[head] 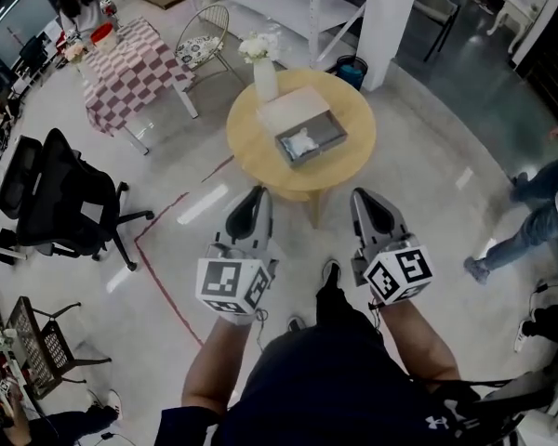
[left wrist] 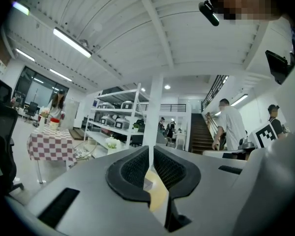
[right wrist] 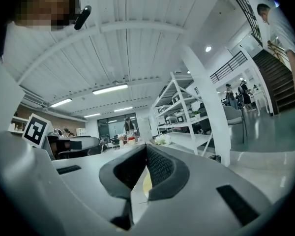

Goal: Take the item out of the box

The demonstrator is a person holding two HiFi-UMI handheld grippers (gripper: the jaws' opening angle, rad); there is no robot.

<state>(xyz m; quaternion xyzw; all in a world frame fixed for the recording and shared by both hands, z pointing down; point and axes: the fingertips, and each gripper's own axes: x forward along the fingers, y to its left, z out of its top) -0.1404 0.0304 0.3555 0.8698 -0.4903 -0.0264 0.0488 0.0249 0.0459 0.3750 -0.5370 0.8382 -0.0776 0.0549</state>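
An open grey box [head: 327, 143] lies on a round wooden table [head: 260, 161], its pale lid [head: 291, 109] folded back. A white crumpled item [head: 302, 142] rests inside it. My left gripper [head: 255, 199] and right gripper [head: 364, 201] hover side by side over the floor, short of the table's near edge, both pointing toward it. Each is shut with nothing between its fingers. In the left gripper view the left gripper [left wrist: 151, 167] shows only a thin slit between its pads; the right gripper [right wrist: 144, 167] looks the same in its own view.
A white vase with flowers [head: 264, 74] stands just behind the box. A black office chair [head: 60, 203] is at left, a checkered table [head: 130, 68] and a wire chair [head: 203, 37] beyond. A white pillar [head: 391, 12] rises behind the table. A person's legs [head: 530, 216] are at right.
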